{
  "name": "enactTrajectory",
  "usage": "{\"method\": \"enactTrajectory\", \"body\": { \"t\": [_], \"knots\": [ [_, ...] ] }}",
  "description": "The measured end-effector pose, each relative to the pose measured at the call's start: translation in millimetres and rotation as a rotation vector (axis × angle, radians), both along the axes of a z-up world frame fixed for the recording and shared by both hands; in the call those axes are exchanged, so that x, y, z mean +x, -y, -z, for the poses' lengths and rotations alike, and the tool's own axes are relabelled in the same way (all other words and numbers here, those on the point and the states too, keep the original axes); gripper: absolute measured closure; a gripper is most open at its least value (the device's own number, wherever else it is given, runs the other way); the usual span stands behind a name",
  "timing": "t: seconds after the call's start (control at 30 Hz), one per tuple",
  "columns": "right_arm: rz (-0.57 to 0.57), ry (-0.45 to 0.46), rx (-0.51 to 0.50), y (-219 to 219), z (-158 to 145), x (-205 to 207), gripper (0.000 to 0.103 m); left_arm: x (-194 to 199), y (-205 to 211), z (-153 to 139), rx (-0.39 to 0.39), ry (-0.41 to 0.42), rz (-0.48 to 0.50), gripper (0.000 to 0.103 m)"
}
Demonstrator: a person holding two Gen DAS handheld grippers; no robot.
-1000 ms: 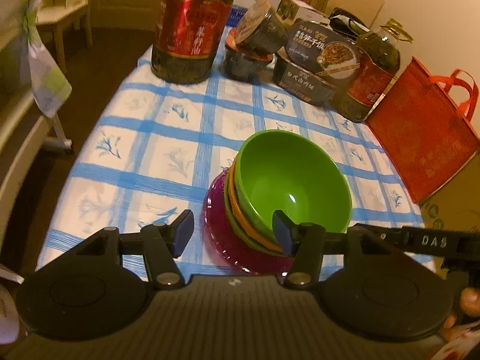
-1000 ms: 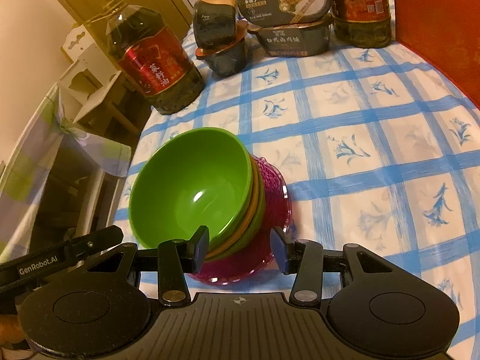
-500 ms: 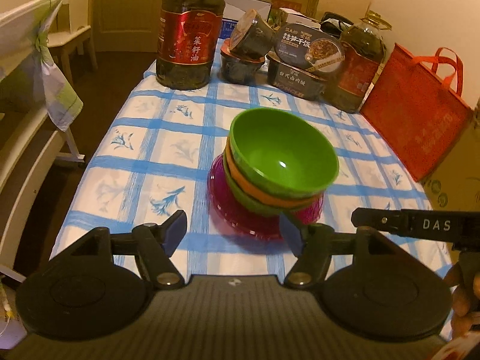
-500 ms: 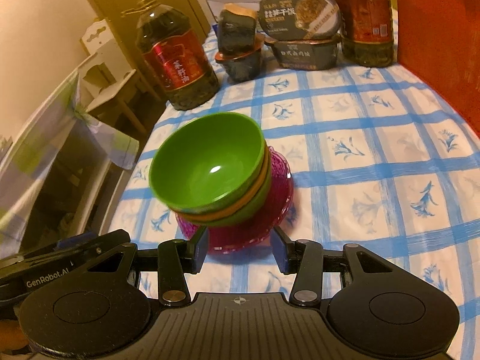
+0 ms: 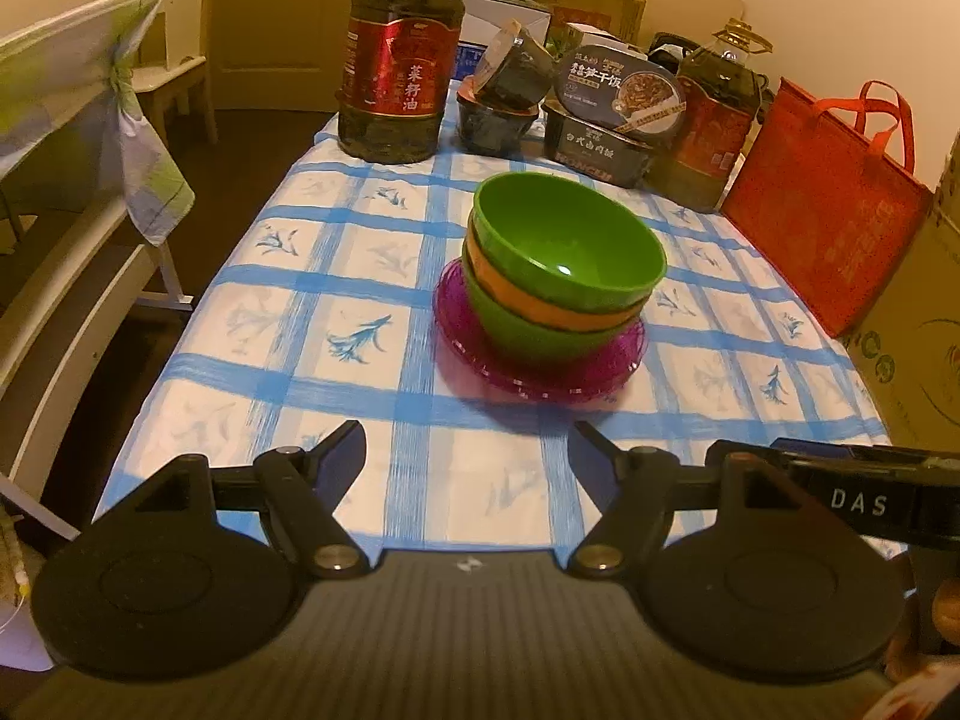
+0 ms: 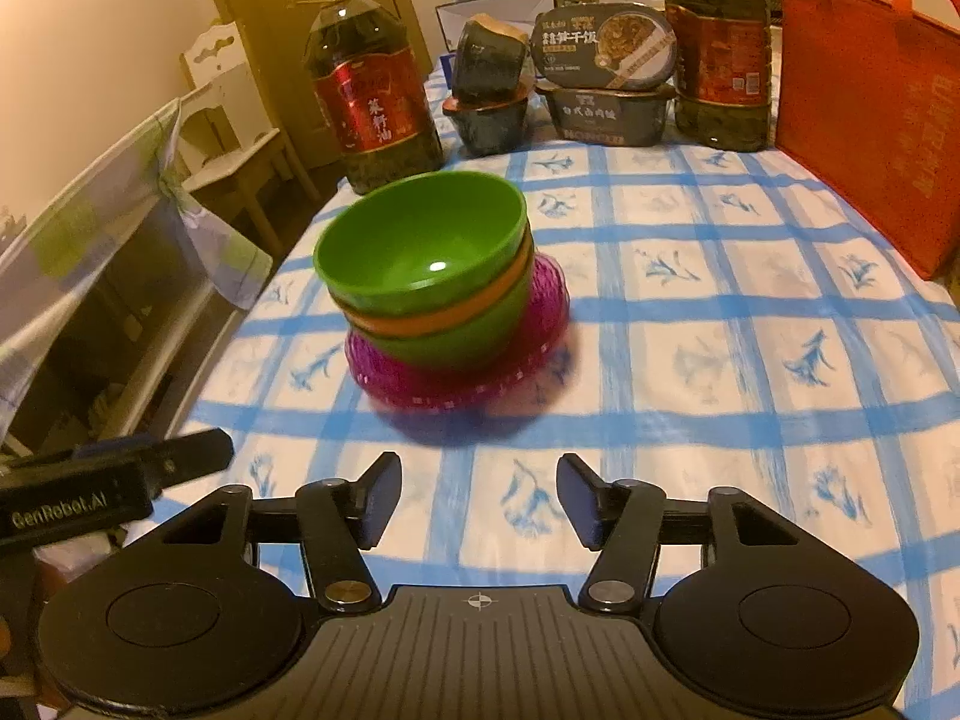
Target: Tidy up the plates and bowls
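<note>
On plate: 3 nested bowls

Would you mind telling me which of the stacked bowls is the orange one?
The orange bowl is the middle of the three, showing only as a band between the top green bowl and the bottom green bowl on the magenta plate.

Your surface: blue-checked tablecloth table | on it: magenta ribbed plastic plate | two red-labelled oil bottles | black ready-meal boxes
</note>
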State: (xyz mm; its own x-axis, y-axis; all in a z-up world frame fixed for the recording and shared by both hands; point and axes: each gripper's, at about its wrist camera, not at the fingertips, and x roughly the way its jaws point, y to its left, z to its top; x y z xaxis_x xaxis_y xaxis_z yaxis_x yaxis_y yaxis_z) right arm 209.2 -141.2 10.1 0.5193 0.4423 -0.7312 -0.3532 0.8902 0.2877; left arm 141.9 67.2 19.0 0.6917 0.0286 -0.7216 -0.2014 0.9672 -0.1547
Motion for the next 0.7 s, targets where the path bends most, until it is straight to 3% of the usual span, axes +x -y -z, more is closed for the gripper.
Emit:
{"method": "enactTrajectory", "body": {
  "t": [0.7],
  "knots": [
    [0.04,0.014,-0.052,11,9,-90,0.045,-71,29,17,0.075,-0.027,0.04,0.036]
  ]
}}
